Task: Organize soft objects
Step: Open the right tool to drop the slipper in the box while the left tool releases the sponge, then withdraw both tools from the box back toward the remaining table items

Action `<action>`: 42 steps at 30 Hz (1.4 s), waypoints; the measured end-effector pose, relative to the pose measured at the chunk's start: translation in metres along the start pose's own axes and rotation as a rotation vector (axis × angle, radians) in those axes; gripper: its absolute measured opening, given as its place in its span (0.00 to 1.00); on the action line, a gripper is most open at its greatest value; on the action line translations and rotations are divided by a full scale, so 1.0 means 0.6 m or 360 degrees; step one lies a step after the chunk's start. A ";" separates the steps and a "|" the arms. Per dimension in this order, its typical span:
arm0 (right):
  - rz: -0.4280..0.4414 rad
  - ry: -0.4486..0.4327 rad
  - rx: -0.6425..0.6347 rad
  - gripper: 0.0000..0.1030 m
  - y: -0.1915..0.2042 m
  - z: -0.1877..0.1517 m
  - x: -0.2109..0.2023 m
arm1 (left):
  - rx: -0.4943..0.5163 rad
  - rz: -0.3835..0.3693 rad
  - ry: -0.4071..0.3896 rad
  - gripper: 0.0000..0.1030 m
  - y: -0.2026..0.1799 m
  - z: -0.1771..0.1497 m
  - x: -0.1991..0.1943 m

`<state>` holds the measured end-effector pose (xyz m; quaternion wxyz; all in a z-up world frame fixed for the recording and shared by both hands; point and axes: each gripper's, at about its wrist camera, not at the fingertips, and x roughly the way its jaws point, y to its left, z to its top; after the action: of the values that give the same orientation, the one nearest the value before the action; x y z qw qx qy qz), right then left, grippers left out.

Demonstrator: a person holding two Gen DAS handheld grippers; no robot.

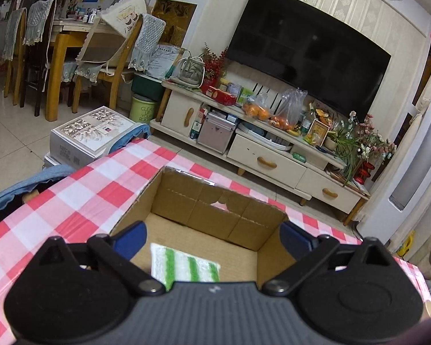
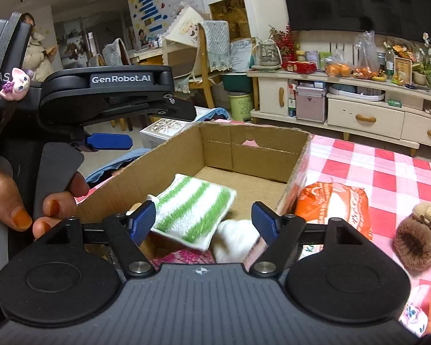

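Red-and-white checked bench is seen carrying an open cardboard box, TV stand behind at 1 o'clock. Left claw is spread wide over the box, nothing between its pads. Right claw is also spread, nothing pinched. Green-striped white cloth is seen inside the box, near wall side, tilted over a white soft item. Orange packet is lying on the bench just outside the box at 3 o'clock, brown plush further right
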<state>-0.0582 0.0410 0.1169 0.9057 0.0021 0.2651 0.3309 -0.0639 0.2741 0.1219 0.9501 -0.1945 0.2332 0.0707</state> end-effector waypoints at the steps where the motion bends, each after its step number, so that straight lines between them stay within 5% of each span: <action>1: -0.0006 -0.0004 0.0008 0.93 -0.002 -0.003 0.000 | 0.0001 -0.0002 0.0002 0.96 -0.001 0.000 0.000; 42: -0.0318 -0.0109 0.0177 1.00 -0.022 -0.039 -0.044 | 0.0180 -0.0147 0.0082 0.99 -0.094 -0.040 0.013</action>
<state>-0.0784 0.0112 0.1072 0.9411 0.0370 0.2509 0.2235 -0.0542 0.2135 0.1174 0.9555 -0.1528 0.2520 0.0086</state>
